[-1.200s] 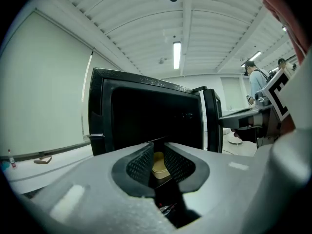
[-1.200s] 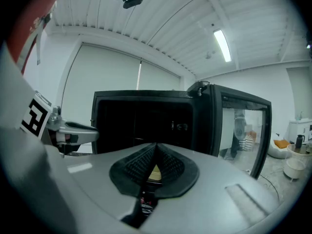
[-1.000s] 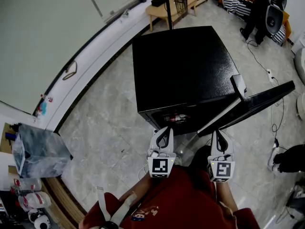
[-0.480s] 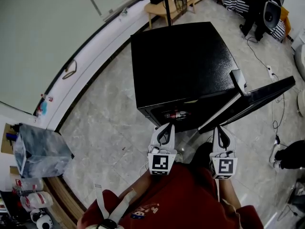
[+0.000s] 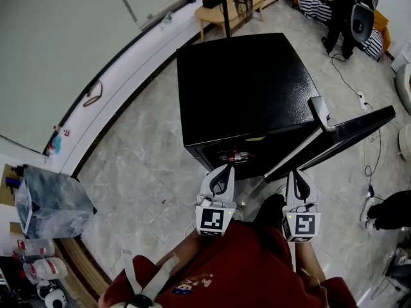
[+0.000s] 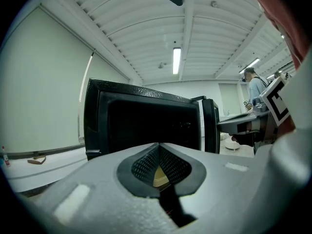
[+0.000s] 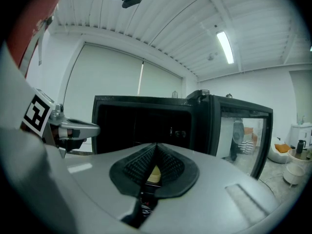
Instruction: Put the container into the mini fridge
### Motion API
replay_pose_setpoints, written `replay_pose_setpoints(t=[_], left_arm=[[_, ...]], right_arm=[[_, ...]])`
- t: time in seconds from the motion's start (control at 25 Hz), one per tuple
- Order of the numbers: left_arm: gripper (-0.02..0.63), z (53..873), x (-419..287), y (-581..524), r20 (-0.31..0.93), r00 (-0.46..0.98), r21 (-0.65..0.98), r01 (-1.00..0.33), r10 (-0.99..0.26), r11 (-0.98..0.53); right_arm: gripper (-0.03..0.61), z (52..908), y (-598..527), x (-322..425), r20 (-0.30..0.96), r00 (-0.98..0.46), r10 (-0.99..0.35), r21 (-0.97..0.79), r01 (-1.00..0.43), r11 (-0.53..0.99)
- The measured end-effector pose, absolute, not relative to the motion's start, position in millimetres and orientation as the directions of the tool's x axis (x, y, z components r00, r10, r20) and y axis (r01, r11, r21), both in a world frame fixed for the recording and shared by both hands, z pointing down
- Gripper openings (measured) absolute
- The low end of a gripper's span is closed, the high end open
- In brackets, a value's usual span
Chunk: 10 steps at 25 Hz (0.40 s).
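The black mini fridge [image 5: 244, 88] stands on the floor with its door [image 5: 340, 136] swung open to the right. At its open front a small red-and-white thing [image 5: 232, 156] shows; I cannot tell whether it is the container. My left gripper [image 5: 223, 171] is just before the opening, shut with nothing in it. My right gripper [image 5: 297, 175] is beside it near the door's lower edge, also shut and empty. The left gripper view shows shut pads [image 6: 158, 150] facing the dark fridge [image 6: 141, 126]. The right gripper view shows shut pads [image 7: 156, 150] before the fridge [image 7: 146, 123] and its door [image 7: 243, 130].
A grey bag-lined bin [image 5: 51, 201] stands at the left by the curved white ledge [image 5: 122, 76]. Behind the fridge is a wooden table [image 5: 231, 8]. Cables [image 5: 369, 153] run over the floor at the right, where a person [image 5: 343, 11] stands far back.
Both grippers have stayed shut in front of the fridge, with only a slight shift toward it. The door has not moved.
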<state>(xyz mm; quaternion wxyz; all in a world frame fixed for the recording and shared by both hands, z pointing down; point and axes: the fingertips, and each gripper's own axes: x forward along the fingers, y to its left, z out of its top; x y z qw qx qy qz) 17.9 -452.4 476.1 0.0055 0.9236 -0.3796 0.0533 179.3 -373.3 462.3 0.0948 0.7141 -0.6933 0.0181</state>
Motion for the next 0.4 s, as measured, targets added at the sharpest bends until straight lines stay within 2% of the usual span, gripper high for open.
replay_pose_setpoints(t=[0.4], left_arm=[[0.008,463.9,20.8,-460.0,0.068,0.708,-0.034,-0.702,-0.703,-0.711]], right_arm=[[0.000,455.0,-383.0,181.5,0.147,0.033,-0.989,0.115,-0.993,-0.016]])
